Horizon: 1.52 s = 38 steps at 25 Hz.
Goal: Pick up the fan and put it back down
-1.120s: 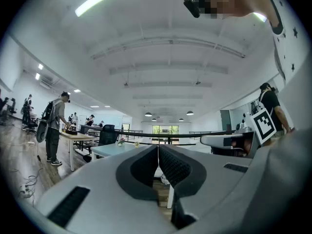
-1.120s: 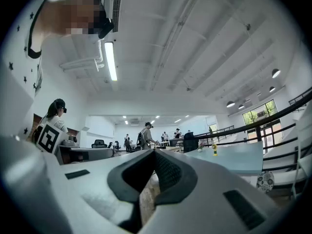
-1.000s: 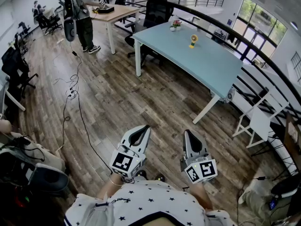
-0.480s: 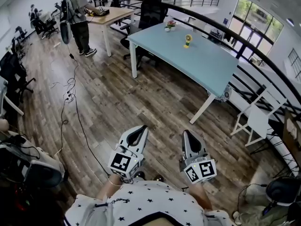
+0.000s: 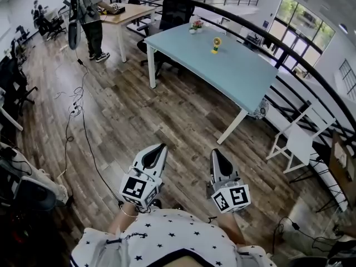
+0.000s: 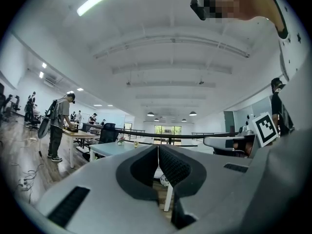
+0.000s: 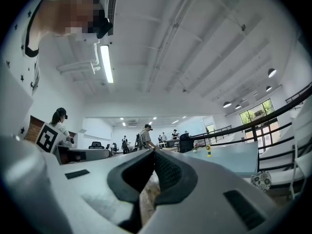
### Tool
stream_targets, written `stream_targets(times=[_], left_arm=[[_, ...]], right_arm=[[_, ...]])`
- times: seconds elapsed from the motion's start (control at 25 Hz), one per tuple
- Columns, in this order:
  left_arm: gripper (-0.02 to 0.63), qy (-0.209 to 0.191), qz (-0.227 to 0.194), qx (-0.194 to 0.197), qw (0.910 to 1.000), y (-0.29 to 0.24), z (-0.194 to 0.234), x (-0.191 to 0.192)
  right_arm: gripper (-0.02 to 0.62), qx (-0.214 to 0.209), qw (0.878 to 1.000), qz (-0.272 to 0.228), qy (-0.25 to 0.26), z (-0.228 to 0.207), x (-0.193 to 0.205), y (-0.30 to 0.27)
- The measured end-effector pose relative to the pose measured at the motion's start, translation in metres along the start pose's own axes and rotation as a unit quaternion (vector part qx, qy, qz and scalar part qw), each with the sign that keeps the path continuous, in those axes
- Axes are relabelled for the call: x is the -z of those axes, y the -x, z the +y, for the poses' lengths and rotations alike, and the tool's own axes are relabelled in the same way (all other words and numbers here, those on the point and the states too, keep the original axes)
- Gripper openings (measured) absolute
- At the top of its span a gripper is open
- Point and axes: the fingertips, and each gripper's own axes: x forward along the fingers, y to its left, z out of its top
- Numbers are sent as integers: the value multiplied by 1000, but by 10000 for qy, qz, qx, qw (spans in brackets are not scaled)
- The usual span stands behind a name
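Note:
The fan [image 5: 216, 44] is small and yellow and stands upright on the far part of a light-blue table [image 5: 239, 74], well ahead of both grippers. It shows tiny in the right gripper view [image 7: 208, 150] and in the left gripper view [image 6: 136, 143]. My left gripper [image 5: 161, 147] is held low over the wooden floor, pointing level toward the table, its jaws shut with nothing between them [image 6: 158, 147]. My right gripper [image 5: 214, 152] is beside it, also shut and empty [image 7: 154, 152]. Neither is near the fan.
A small flower pot [image 5: 194, 25] sits at the table's far end, with a black office chair [image 5: 177, 10] behind it. A person [image 5: 89, 13] stands at a wooden desk [image 5: 130, 14]. Cables [image 5: 75, 107] trail across the floor at left. A white chair [image 5: 297, 143] and railing are at right.
Both grippers have moved forward across the floor and sit slightly lower and further left in the head view. The table and fan have shifted left. Both stayed shut.

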Motion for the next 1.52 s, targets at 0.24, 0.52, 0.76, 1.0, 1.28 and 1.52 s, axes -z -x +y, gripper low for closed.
stream_targets(times=[0.24,0.52,0.76,1.0,1.28,1.52], left_arm=[[29,-16,29,-113,9999,-16,-10,2],[29,-79,74,-107,9999,-32,-19,10],[29,-1,129,128,9998,-66,-12,17],[29,-39,28,463,9989,-120,14,20],[29,3,0,714,9974,-193,75,18],[29,-22,57,782,9969,-253,137,12]], right_arm=[[11,-41,10000,54,-63,-26,3,-1],[18,23,9999,84,-94,-47,12,1],[23,239,9996,170,-56,-72,16,-14],[25,537,9983,160,140,-100,15,-52],[26,822,9962,185,215,-131,18,-126],[26,1006,9946,248,114,-154,24,-200]])
